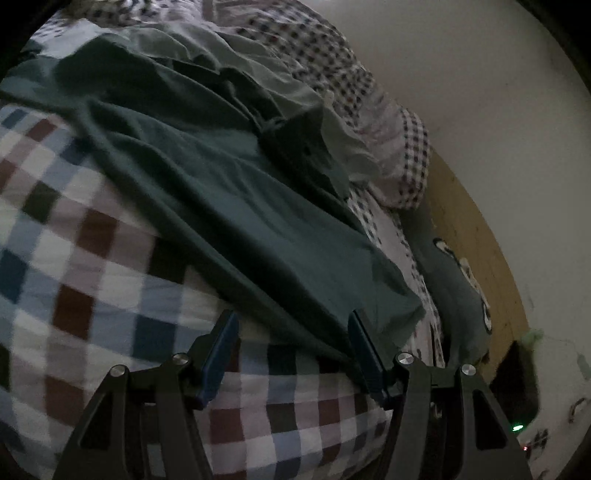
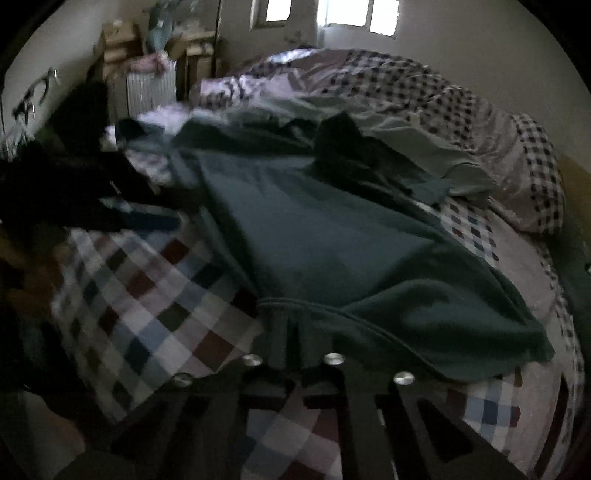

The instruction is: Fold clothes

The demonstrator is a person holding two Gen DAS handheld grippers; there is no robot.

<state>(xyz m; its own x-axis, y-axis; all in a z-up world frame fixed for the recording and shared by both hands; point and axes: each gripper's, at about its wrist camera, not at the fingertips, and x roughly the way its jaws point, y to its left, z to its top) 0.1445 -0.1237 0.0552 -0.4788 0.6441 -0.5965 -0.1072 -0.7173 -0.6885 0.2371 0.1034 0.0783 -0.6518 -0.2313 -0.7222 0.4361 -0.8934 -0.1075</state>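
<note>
Left wrist view: no readable writing; left gripper (image 1: 291, 347) jaws spread wide, dark green garment (image 1: 207, 192) hem between them, spread across checked bedcover (image 1: 92, 280), frame centre. Right gripper (image 2: 291, 332) pinched closed on garment edge, lower centre

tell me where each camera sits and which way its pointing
Left wrist: sits on the left gripper, low over the checked quilt, looking along the green shirt toward a bare wall; its own open blue fingers show.
Right wrist: sits on the right gripper, facing up the bed toward the windows; its own fingers, shut on the shirt's edge, show.
Shared: the same green shirt and checked quilt.
</note>
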